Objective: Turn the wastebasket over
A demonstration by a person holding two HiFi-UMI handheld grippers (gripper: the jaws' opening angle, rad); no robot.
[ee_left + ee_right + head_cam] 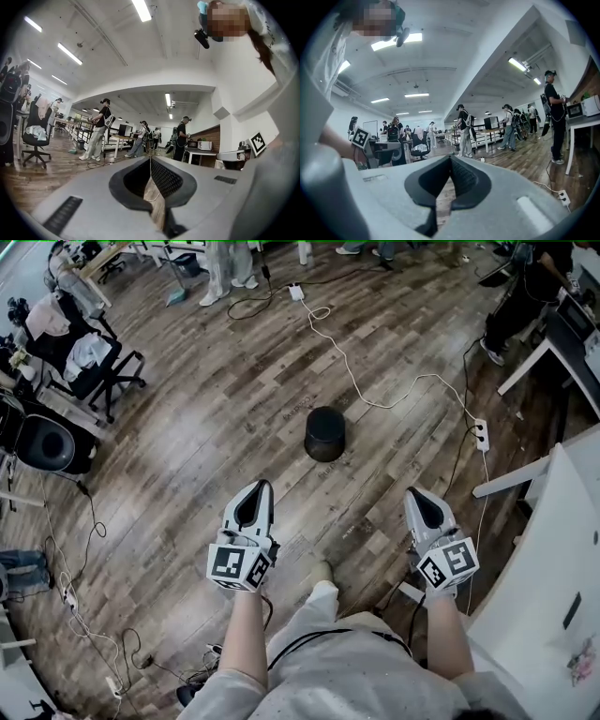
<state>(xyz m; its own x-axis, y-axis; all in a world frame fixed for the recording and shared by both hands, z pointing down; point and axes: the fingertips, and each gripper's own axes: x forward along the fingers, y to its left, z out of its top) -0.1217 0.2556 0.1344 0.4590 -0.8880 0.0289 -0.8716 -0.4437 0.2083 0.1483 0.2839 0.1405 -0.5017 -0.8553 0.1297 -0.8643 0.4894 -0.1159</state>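
In the head view a black round wastebasket (324, 433) stands on the wooden floor, well ahead of both grippers. Its top looks dark and flat; I cannot tell whether that is its opening or its base. My left gripper (261, 486) is held level at lower centre-left, jaws shut with nothing between them. At lower right my right gripper (414, 491) is likewise shut and empty. Both are well short of the wastebasket. The left gripper (150, 158) and the right gripper (450, 157) show closed jaws in their own views, and the wastebasket is not in either.
A white cable runs across the floor to a power strip (481, 434) right of the wastebasket. A white desk (562, 540) stands at the right, an office chair (89, 362) and a black round unit (42, 442) at the left. People (99, 129) stand further back.
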